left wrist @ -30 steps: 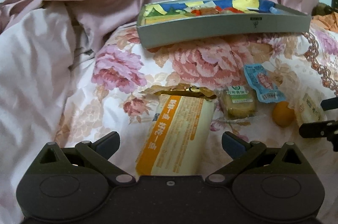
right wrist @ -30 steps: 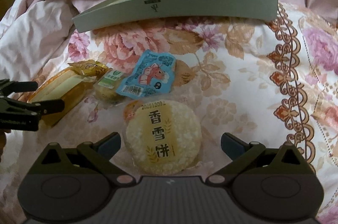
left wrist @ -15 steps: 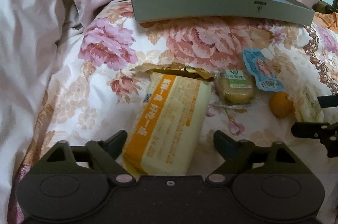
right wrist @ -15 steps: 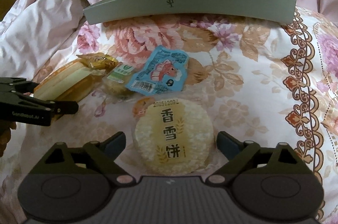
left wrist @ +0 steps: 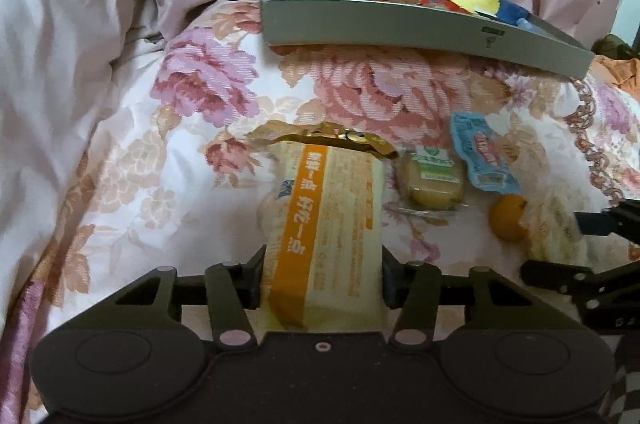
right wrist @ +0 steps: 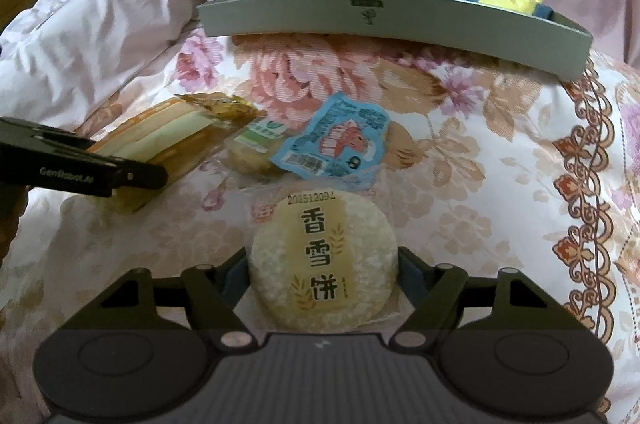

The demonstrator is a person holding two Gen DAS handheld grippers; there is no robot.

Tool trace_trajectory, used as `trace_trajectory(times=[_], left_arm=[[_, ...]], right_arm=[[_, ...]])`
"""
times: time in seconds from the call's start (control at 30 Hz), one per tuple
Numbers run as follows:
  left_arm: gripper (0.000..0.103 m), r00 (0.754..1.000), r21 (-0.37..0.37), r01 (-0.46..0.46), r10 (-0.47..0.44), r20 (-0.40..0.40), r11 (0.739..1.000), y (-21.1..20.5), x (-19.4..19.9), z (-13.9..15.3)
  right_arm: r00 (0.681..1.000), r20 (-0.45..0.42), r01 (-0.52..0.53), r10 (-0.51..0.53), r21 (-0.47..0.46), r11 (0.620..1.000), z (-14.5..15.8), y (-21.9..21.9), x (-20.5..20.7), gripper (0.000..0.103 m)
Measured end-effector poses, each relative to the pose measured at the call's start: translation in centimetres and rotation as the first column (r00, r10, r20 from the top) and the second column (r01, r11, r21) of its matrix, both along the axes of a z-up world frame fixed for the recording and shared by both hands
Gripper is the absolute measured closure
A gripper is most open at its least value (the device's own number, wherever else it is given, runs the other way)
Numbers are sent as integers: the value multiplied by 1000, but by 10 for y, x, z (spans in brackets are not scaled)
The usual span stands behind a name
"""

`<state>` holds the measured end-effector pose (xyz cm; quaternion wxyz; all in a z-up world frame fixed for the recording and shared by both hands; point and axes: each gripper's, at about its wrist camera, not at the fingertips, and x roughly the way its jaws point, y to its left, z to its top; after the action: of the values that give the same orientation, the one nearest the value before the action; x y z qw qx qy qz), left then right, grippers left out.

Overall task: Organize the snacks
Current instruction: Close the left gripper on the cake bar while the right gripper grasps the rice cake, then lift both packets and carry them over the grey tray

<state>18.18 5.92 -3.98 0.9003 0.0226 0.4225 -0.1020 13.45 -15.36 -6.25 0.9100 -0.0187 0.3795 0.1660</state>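
Left wrist view: since half a second ago the left gripper [left wrist: 322, 278] has narrowed and now pinches the long orange pack [left wrist: 320, 236] on the floral quilt [left wrist: 132, 183]; I judge a lift comes next.

Right wrist view: the right gripper [right wrist: 322, 274] has likewise closed onto the round rice cracker [right wrist: 322, 260]. The grey tray [right wrist: 400, 23], well behind, already holds colourful wrappers.

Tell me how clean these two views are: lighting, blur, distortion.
Left wrist view: dim, warm light; strong fisheye bend in the grey tray; right edge smeared, so the round rice cracker is blurred while the orange-striped packet reads fairly sharp. Right wrist view: equally dim; the rice cracker's printing is legible; the tray bows; corners go dark; no glare.
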Motion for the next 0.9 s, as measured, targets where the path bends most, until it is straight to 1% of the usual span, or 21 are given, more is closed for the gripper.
trace_trajectory(times=[0.4,0.53,0.63,0.8,0.9], left_arm=[[50,997,-67,42,-46,-55,997,-19,-17,0],[49,997,-56,51,-54,-57,997,-20,-17,-2],[45,997,-48,49,-52,-56,998,-20,-16,-3],[31,998,-10,48,-48,-41,999,-22,-14,-5],[29,998,-10,40,-40,-38,999,-21,-13,-6]], right_arm=[[996,30,-81,82,-15,997,4,8,-6,25],[996,28,-89,89,-20,996,4,10,-7,25],[997,16,-81,81,-18,997,3,9,-5,24],[997,8,-70,70,-24,997,3,8,-4,22],[997,10,-76,76,-39,996,3,10,-5,18]])
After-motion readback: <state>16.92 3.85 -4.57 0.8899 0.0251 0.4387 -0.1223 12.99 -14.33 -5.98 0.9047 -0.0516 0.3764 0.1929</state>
